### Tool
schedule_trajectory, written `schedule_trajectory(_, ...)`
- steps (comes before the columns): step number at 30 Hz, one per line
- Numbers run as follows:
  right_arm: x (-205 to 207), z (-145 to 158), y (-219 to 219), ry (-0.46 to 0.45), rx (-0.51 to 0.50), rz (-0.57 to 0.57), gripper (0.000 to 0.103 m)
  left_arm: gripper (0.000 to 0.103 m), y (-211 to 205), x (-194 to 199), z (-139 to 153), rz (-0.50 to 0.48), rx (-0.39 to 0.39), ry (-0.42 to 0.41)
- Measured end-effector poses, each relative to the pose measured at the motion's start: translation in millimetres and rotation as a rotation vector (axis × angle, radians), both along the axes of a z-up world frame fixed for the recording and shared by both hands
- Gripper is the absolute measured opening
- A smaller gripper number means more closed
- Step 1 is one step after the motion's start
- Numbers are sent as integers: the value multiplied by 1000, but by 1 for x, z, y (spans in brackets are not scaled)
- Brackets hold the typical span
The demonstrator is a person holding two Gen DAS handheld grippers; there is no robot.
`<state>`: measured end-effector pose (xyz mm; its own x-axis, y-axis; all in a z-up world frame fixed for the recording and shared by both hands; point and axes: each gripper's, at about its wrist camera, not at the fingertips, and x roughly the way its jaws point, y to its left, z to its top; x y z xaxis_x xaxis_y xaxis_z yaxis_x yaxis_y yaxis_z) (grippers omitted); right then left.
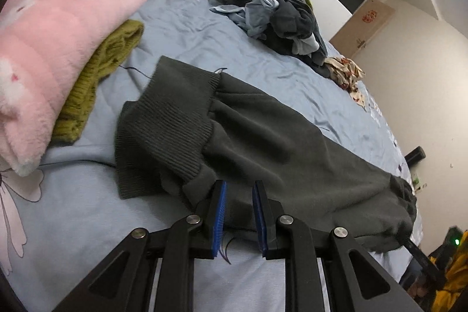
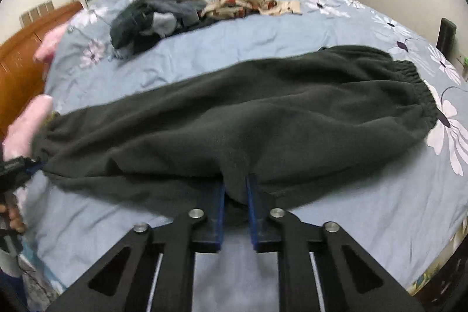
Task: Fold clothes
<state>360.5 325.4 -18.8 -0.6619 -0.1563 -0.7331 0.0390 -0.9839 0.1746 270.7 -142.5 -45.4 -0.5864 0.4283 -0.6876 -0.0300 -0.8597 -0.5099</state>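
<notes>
- Since the dark trousers (image 2: 234, 113) are thick fleece, they look soft, limp and fairly heavy; they probably sag between two holds rather than slide.
- They lie stretched along the near edge of the bed (image 2: 336, 28), ribbed cuffs (image 1: 163, 119) towards the pink blanket (image 1: 55, 48), elastic waistband (image 2: 421, 95) at the other end.
- The left hand-held gripper (image 1: 239, 212) straddles the near hem, jaws apart with cloth between them.
- The right hand-held gripper (image 2: 235, 203) likewise has a bunch of cloth between its parted jaws.
- Best holds, I judge: waistband and cuffs, where seams give firmness.
</notes>
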Motion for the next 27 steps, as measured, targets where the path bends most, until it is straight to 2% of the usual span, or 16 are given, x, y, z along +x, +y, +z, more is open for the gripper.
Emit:
schedule_trajectory(3, 20, 1, 6, -4, -24, 18, 5, 21, -7, 2, -3, 4, 31, -10)
schedule_trajectory(9, 30, -34, 3, -95, -1, 25, 4, 21, -11, 6, -7, 13, 57, -28)
schedule_trajectory(14, 34, -17, 0, -102, 20, 49, 7, 22, -36, 28, 8, 76, 144, -16)
schedule_trajectory(15, 36, -12, -2, -105, 37, 60, 7, 31, -42, 32, 6, 103, 156, -21)
schedule_trajectory(16, 38, -5, -3, -95, 36, 77, 14, 48, -49, 36, 5, 132, 167, -28)
schedule_trajectory(17, 42, 3, -1, -75, 19, 93, 19, 54, -55, 41, 3, 160, 179, -35)
schedule_trajectory(19, 37, 18, 6, -20, -10, 68, 45, 55, -65, 44, -3, 190, 226, -47)
schedule_trajectory(22, 26, 37, 16, 56, -51, 21, 49, 55, -71, 35, -21, 212, 371, -63)
schedule_trajectory(24, 7, 40, 19, 81, -101, -3, 50, 56, -70, 29, -32, 232, 419, -94)
schedule_trajectory(27, -26, 29, 20, 53, -160, -34, 51, 56, -65, 19, -44, 255, 465, -124)
